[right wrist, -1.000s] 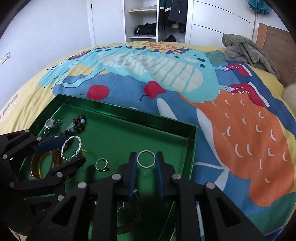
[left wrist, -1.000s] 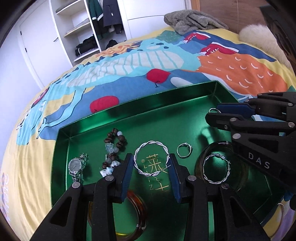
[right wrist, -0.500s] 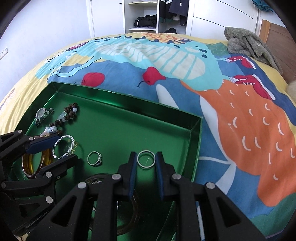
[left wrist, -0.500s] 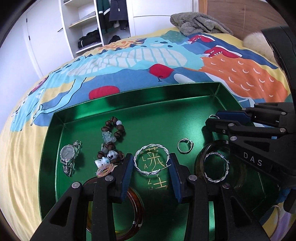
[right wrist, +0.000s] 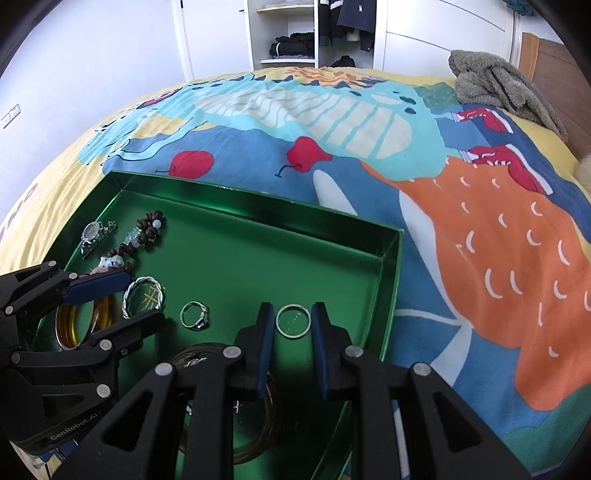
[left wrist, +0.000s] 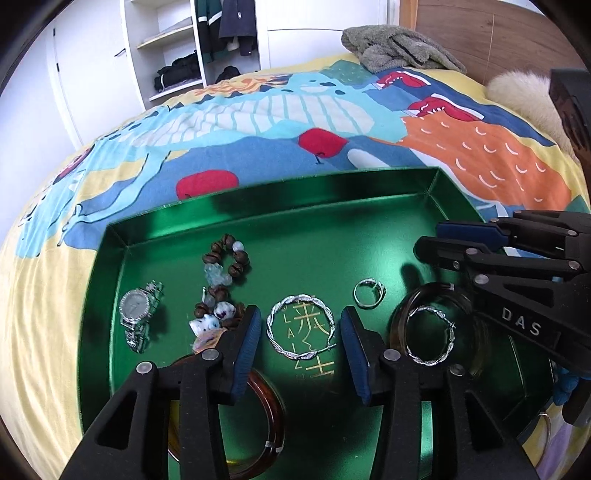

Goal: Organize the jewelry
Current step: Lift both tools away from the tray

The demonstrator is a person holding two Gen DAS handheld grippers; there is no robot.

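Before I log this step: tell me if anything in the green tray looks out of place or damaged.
Nothing looks damaged. One oddity: a twisted silver bangle lies inside a larger brown bangle instead of on its own. The watch, beads and rings lie apart in the tray.

Patterned bedspread (right wrist: 369, 155) covers the bed. Grey plush blanket (right wrist: 495, 85) bunched near the wooden headboard (left wrist: 491, 40). Open wardrobe shelves (right wrist: 284, 33) behind, clothes hanging.

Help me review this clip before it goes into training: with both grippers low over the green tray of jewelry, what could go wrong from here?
1. The left gripper, its jaws just opening, straddles the twisted silver bangle; its left finger sits against the brown beaded bracelet and might drag it.
2. The right gripper flanks the plain silver ring, which lies near the shiny green tray's wall and could skid away.
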